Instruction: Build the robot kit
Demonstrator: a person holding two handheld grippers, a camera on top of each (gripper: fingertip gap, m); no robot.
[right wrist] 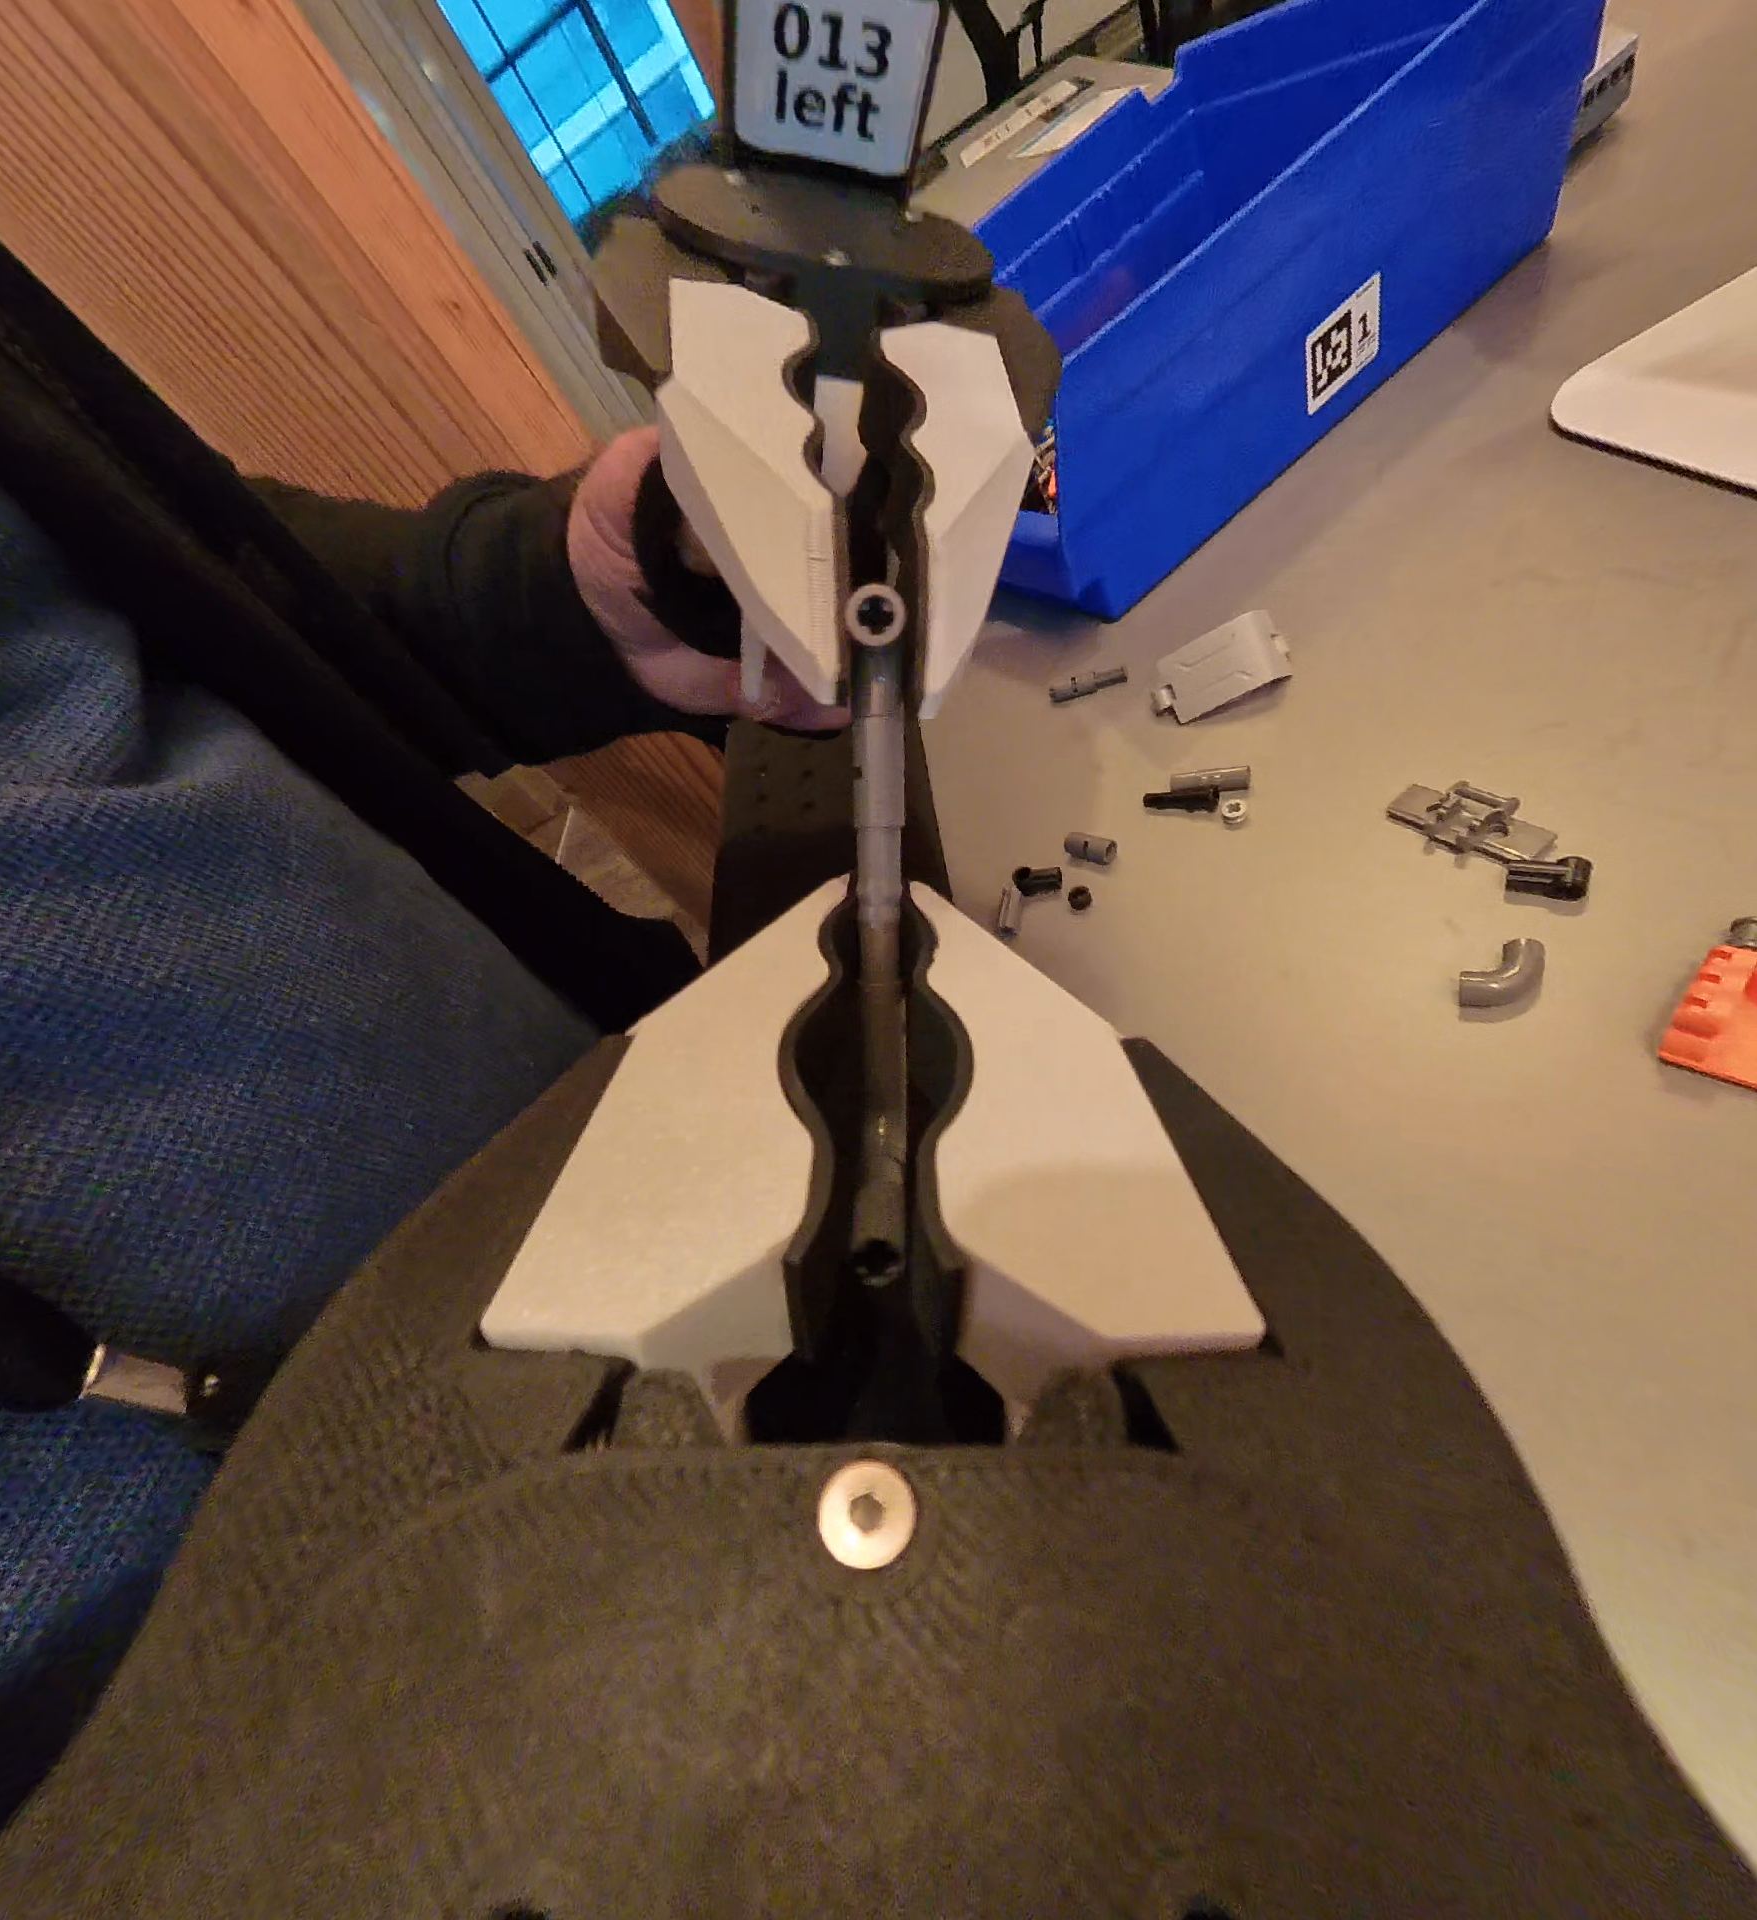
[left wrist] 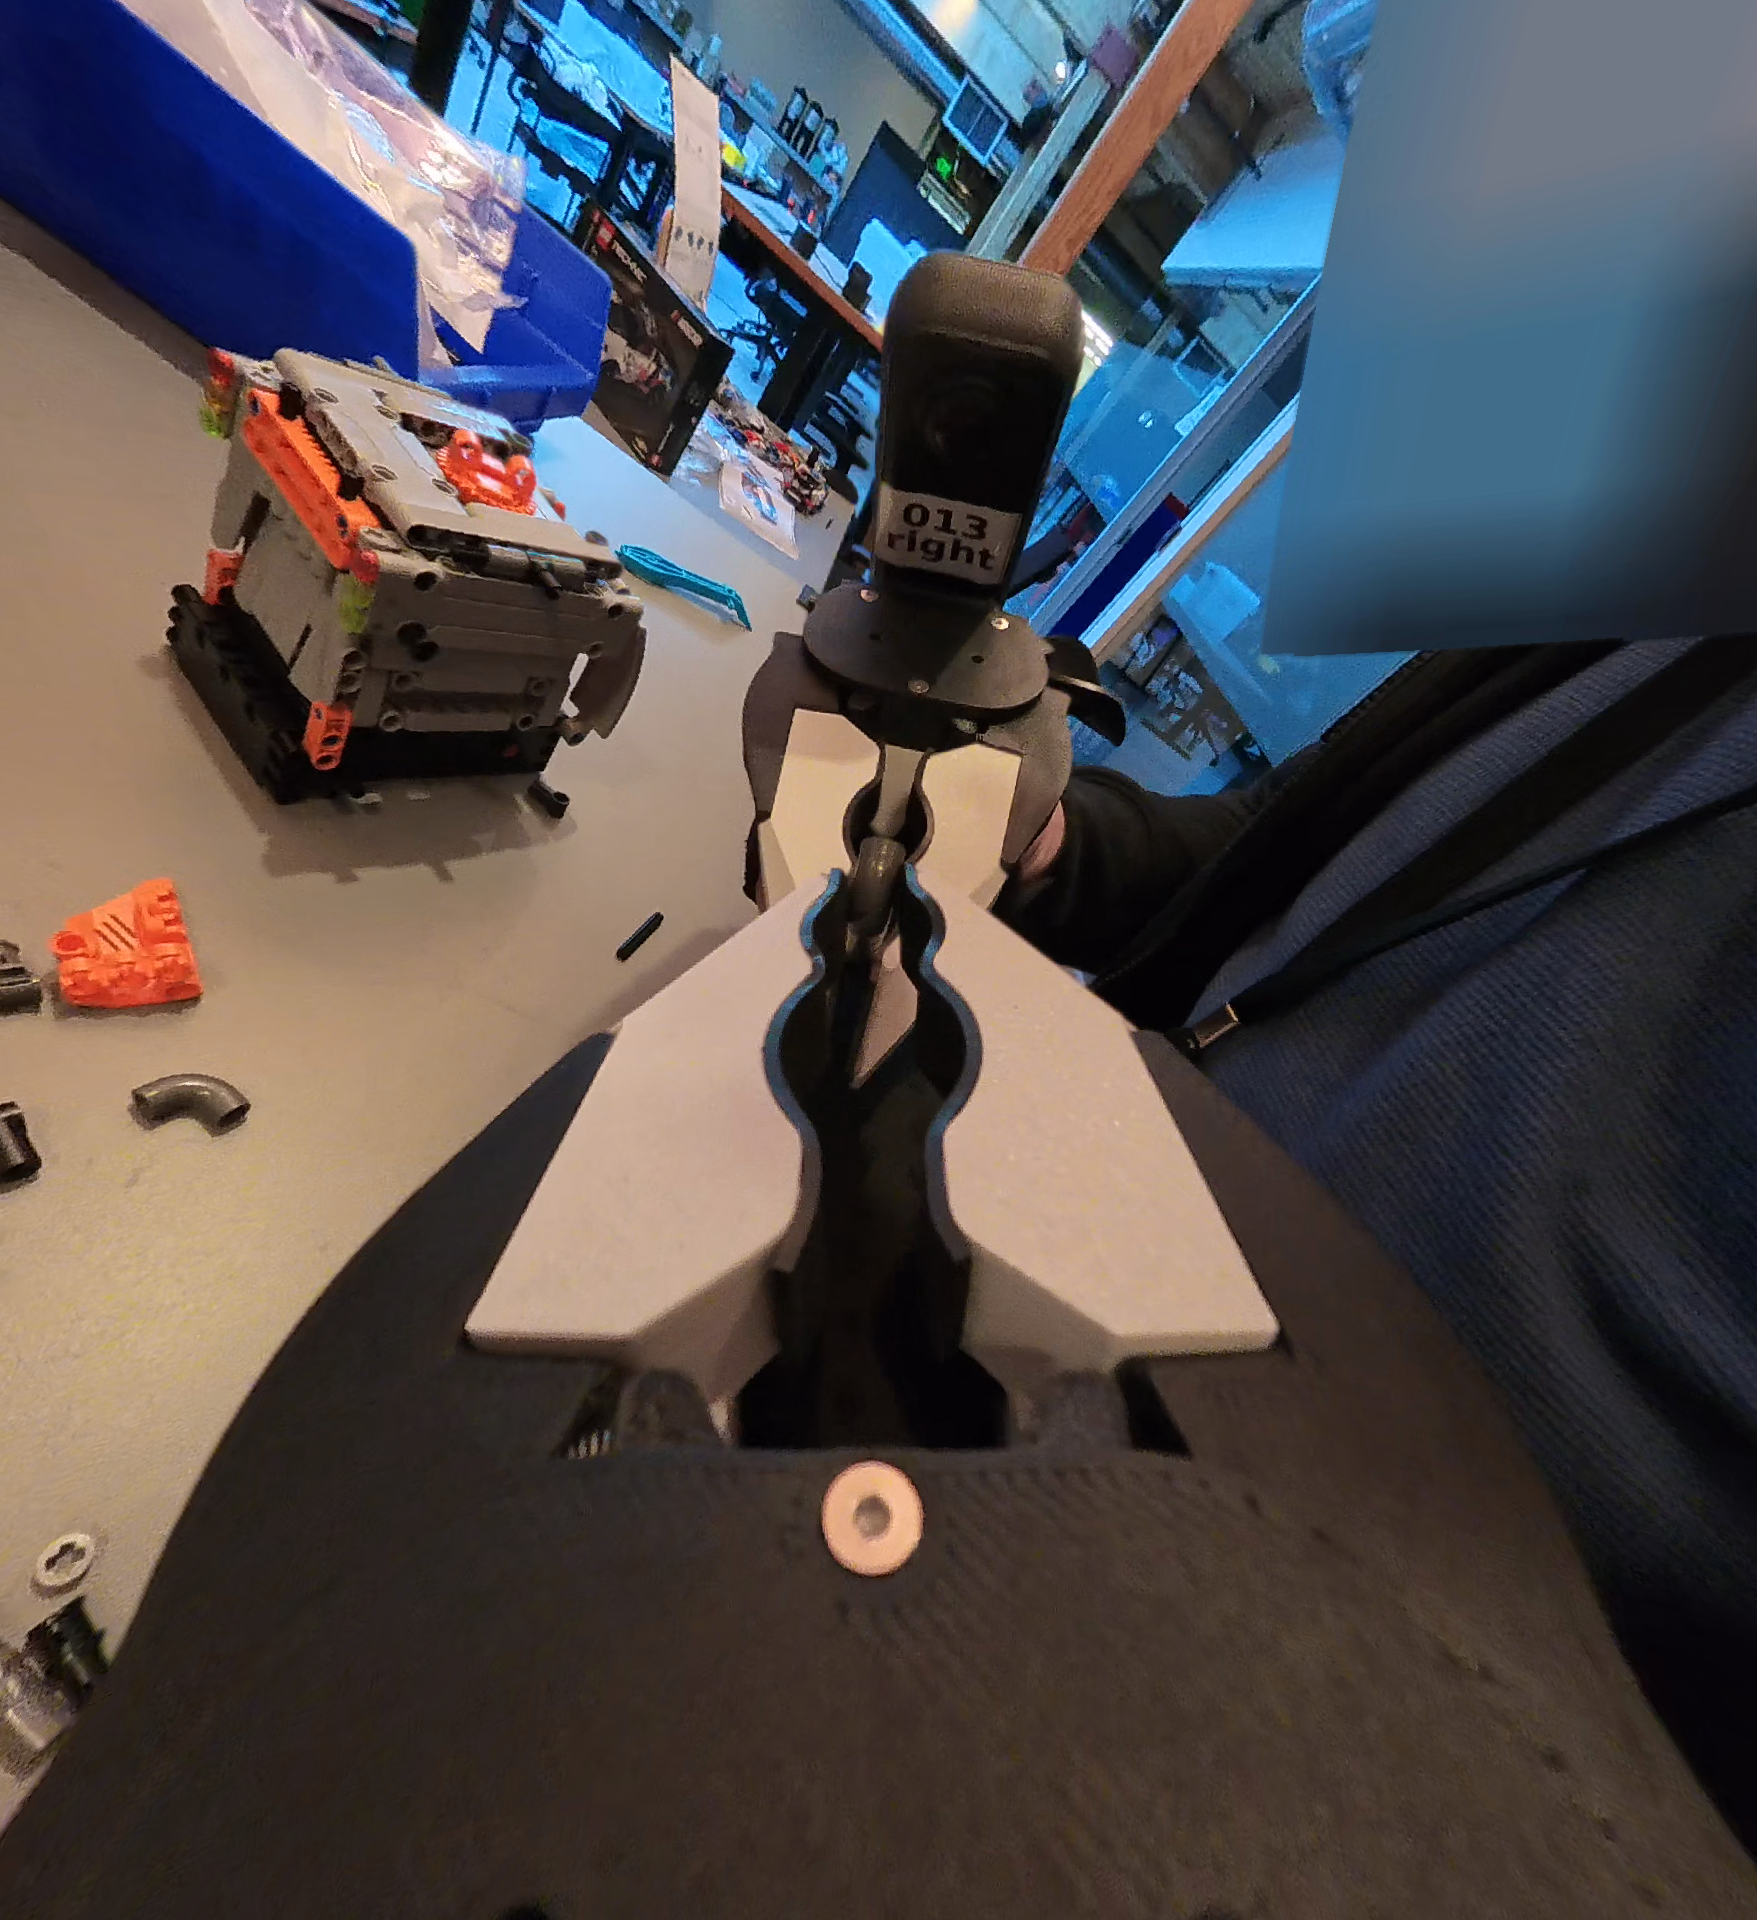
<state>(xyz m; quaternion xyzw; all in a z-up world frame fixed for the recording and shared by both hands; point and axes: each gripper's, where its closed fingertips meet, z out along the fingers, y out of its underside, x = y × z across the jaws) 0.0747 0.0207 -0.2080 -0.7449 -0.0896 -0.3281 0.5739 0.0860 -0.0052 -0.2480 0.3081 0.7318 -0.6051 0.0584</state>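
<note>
Both grippers, left gripper (left wrist: 869,914) and right gripper (right wrist: 879,914), are clamping opposite ends of one grey axle rod (right wrist: 876,769) above the grey table (right wrist: 1373,1143), each wearing a printed white label (left wrist: 941,540).

Each of the 2 views looks forward along its own gripper's fingers, close above the grey table (left wrist: 105,665); the left wrist view faces the right gripper (left wrist: 879,878) head-on at short range, with the blue bin (left wrist: 230,197) beyond and to its left, well back on the table; the right wrist view faces the left gripper (right wrist: 879,665) head-on, just as near, with the same blue bin (right wrist: 1300,312) close behind it to the right; so the 2 cameras point at each other; both share the thin grey rod (right wrist: 876,790) between the grippers, the bin, the orange piece (left wrist: 126,945) and the grey elbow piece (right wrist: 1502,971) nearer than the bin.
</note>
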